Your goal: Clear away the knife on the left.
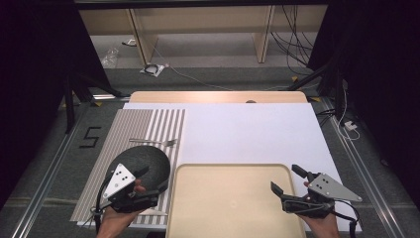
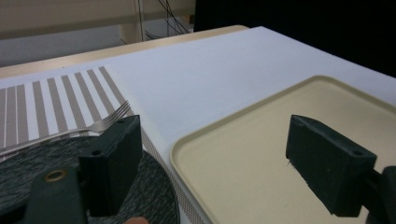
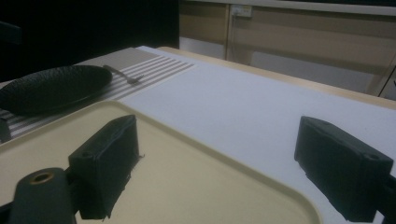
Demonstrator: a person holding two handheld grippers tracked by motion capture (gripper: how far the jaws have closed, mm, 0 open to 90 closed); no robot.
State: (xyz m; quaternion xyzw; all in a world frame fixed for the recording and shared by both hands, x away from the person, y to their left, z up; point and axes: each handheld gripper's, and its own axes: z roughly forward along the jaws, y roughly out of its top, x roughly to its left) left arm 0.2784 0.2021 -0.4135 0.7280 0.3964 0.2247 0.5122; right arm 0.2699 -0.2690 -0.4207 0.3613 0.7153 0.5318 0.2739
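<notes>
A dark round plate lies on a striped placemat at the table's left. Just beyond the plate rests a metal fork. An empty beige tray sits at the front middle. My left gripper hovers open over the plate's near right edge, jaws pointing toward the tray. My right gripper stands open over the tray's right rim. The left gripper view has its jaws wide apart with the plate, fork and tray beyond. The right gripper holds nothing above the tray.
A white sheet covers the table beyond the tray. Dark frames and cables stand to either side, and shelving legs rise at the back. In the right gripper view the plate and fork lie far left.
</notes>
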